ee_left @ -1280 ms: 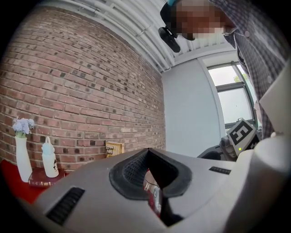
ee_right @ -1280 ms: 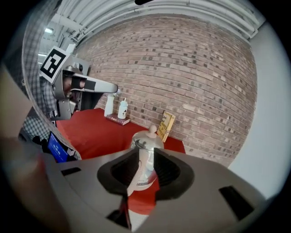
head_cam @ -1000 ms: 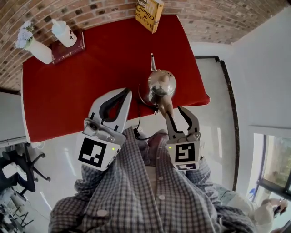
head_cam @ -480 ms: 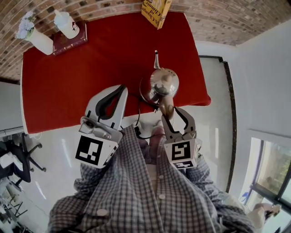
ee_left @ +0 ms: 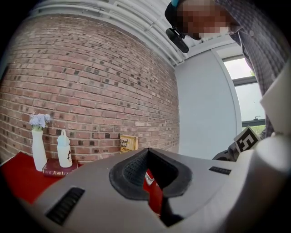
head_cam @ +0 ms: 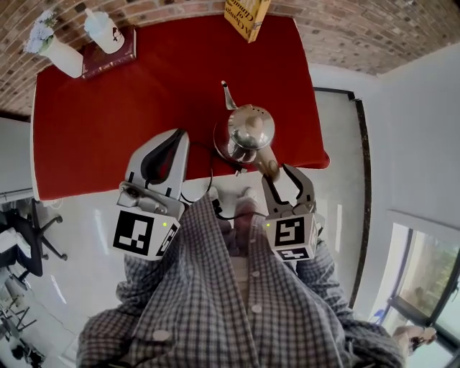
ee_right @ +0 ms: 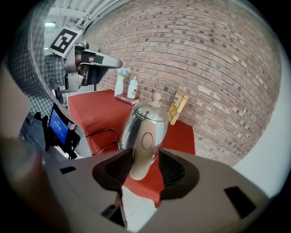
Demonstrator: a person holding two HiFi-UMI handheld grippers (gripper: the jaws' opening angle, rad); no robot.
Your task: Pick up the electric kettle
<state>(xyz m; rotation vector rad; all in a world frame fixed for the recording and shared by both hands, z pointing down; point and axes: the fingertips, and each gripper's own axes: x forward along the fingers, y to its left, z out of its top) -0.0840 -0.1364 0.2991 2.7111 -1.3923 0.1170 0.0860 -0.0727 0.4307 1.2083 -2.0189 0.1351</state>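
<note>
The electric kettle [head_cam: 248,131] is shiny steel with a thin spout and a beige handle [head_cam: 268,167]. It stands near the front right corner of the red table [head_cam: 108,136]. My right gripper [head_cam: 279,177] reaches the handle from the table's near edge. In the right gripper view the handle [ee_right: 142,152] sits between the pads of the right gripper [ee_right: 144,163], with small gaps either side; the jaws are opening. My left gripper [head_cam: 172,138] hovers shut and empty over the table's front edge, left of the kettle. The left gripper [ee_left: 148,157] shows its pads closed together.
A white vase with flowers [head_cam: 54,52], a white bottle [head_cam: 104,32] on a dark red book [head_cam: 108,63] and a yellow box [head_cam: 246,16] stand along the brick wall at the back. A black cable [head_cam: 215,205] trails off the table's front edge from the kettle.
The right gripper has sunk and closed in on the kettle's handle, its jaws spreading wider round it. The left gripper has barely shifted and stays shut.
</note>
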